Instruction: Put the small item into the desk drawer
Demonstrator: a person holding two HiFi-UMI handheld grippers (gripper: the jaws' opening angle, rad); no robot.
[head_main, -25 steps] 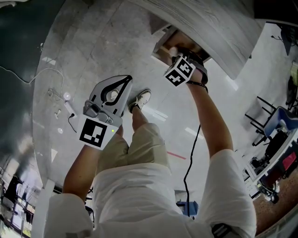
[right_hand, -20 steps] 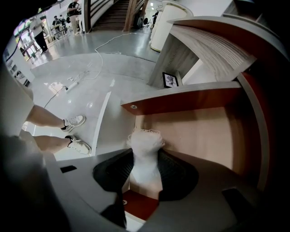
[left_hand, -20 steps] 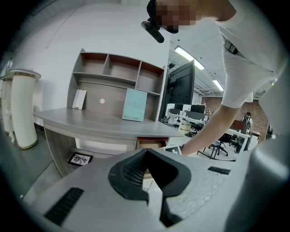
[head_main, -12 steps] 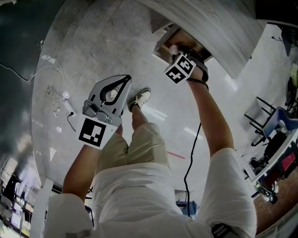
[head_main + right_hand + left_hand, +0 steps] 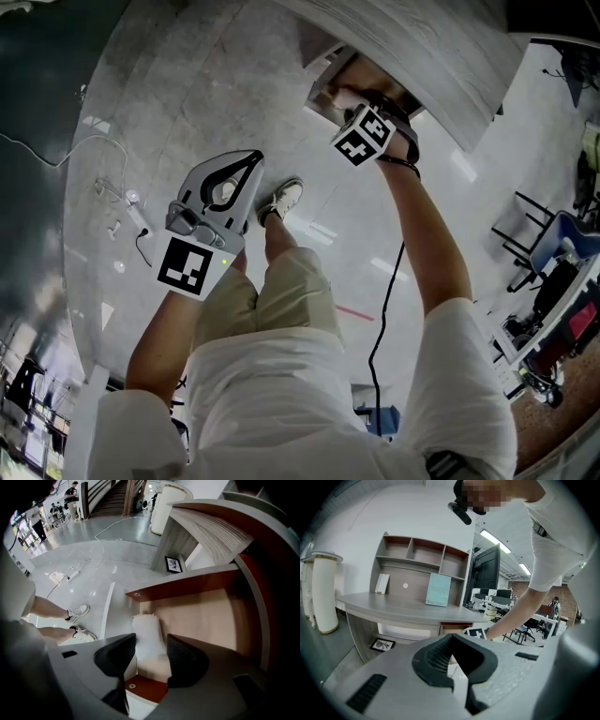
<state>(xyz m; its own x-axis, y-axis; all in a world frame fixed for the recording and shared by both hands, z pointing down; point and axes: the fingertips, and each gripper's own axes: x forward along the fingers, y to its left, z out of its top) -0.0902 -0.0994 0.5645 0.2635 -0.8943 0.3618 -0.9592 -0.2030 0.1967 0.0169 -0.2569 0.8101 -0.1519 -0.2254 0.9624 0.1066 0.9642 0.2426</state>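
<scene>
The desk drawer (image 5: 201, 616) stands pulled out under the grey desk (image 5: 211, 531). A small white cloth-like item (image 5: 146, 625) lies on the drawer floor near its left wall. My right gripper (image 5: 151, 639) points steeply down into the drawer; its jaws have just been opening and now stand wide on either side of the item's near end, not pressing it. In the head view the right gripper (image 5: 354, 105) reaches into the drawer (image 5: 323, 89), its jaws hidden behind the marker cube. My left gripper (image 5: 253, 159) hangs over the floor, shut and empty; its jaw tips (image 5: 451, 637) meet.
A power strip with cables (image 5: 131, 211) lies on the floor at the left. The person's shoe (image 5: 281, 199) is below the left gripper. A framed picture (image 5: 173, 564) leans under the desk. A shelf unit with a pale book (image 5: 438, 589) stands on the desk, beside a white pillar (image 5: 323, 592).
</scene>
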